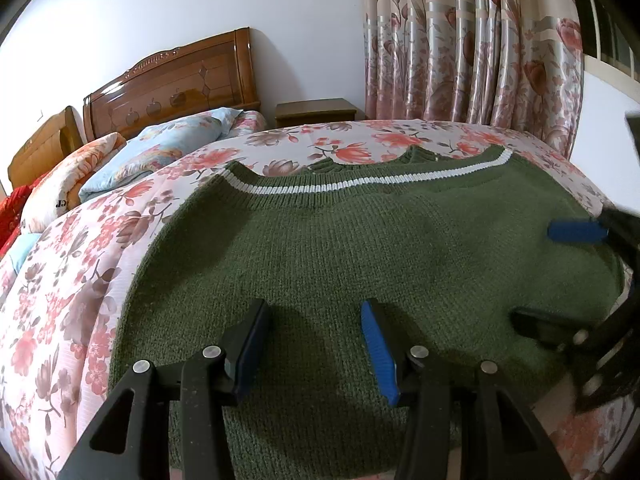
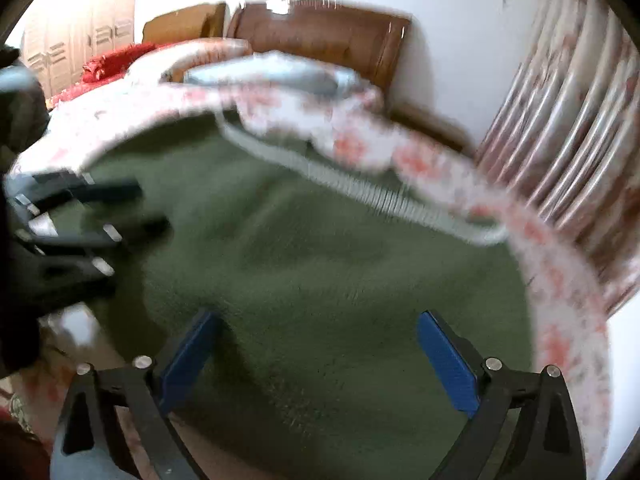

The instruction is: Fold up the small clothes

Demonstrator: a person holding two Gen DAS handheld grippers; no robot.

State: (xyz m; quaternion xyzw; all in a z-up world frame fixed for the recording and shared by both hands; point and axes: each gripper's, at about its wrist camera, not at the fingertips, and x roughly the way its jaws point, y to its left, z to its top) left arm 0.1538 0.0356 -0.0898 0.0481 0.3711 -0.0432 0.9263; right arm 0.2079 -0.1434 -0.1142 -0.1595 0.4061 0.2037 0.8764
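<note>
Green sweater [image 1: 360, 248] lies flat beneath both grippers' spread fingers [image 1: 378, 344], [image 2: 448, 360], pinching nothing.

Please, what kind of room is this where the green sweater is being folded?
Most likely a home bedroom. The green sweater lies on a bed with a floral cover, there is a carved wooden headboard with pillows in front of it, a small nightstand and long flowered curtains.

Left wrist: we look low across the green sweater [image 1: 360, 248] toward the headboard [image 1: 172, 84].
Right wrist: close, blurred, facing likewise.
Shared: sweater, floral bedspread [image 1: 72, 280].
</note>
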